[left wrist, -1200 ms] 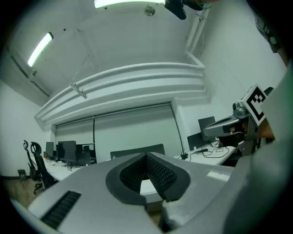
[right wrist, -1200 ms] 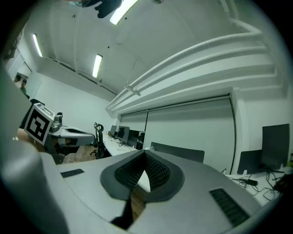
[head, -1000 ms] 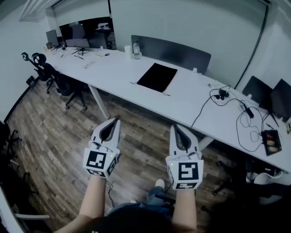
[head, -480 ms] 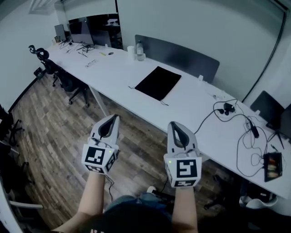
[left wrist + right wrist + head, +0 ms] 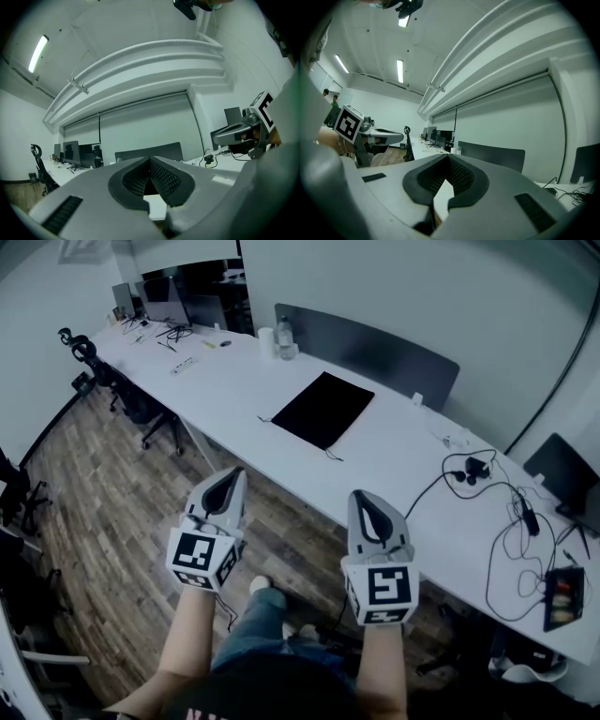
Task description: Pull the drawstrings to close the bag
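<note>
A flat black drawstring bag lies on the long white table, its thin strings trailing at its near corners. My left gripper is held over the wooden floor, short of the table's near edge, its jaws shut with nothing between them. My right gripper is beside it at the same height, also shut and empty. In the left gripper view the left gripper points level at the table, with the right gripper at its side. In the right gripper view the right gripper shows closed tips.
Tangled black cables and a small tray lie on the table's right part. A grey divider panel stands behind the bag. A bottle and cup sit further left, monitors at the far end. Office chairs stand on the floor at left.
The view has shifted as the person steps closer to the table; a leg now shows below. Both grippers stay shut and side by side.
</note>
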A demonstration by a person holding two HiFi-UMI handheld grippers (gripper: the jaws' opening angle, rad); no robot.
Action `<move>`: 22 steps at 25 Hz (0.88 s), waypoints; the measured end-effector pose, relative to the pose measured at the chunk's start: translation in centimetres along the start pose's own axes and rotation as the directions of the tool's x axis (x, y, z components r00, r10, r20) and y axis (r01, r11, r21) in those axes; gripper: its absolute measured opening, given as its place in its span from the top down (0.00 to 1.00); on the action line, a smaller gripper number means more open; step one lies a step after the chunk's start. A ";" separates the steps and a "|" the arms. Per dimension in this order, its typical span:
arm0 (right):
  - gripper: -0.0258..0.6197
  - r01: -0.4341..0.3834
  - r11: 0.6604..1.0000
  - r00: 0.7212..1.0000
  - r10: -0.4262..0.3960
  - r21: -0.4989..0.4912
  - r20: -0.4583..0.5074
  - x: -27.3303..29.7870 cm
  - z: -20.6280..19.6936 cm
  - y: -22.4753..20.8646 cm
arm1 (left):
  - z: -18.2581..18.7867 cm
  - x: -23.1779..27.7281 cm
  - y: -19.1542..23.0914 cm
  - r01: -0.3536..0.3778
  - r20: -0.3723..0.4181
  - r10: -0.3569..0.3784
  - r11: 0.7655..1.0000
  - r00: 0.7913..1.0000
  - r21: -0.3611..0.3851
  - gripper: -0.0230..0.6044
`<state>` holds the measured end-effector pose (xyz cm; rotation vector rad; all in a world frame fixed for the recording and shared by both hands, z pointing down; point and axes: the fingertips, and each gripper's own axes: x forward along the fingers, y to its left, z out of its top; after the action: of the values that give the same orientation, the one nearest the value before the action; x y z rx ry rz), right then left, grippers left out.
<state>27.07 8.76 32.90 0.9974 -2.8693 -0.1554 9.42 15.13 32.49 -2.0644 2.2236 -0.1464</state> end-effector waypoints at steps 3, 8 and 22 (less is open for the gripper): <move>0.97 0.021 1.000 1.000 -0.021 0.004 -0.005 1.2 -0.3 -0.7 | -0.2 1.7 1.0 0.012 0.011 -0.012 1.000 1.000 0.002 0.97; 0.97 0.075 0.997 0.997 -0.075 0.012 -0.015 4.3 -0.7 -1.9 | -0.9 5.4 3.4 0.044 0.023 -0.044 0.999 0.999 0.003 0.97; 0.97 0.220 0.976 0.973 -0.219 0.000 -0.079 17.8 -0.7 -1.8 | -3.8 16.9 15.7 0.171 0.038 -0.169 0.983 0.985 -0.065 0.97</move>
<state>14.33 -3.76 34.45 1.2908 -2.6861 -0.1182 -7.90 -0.55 33.84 -2.2746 2.0600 -0.0506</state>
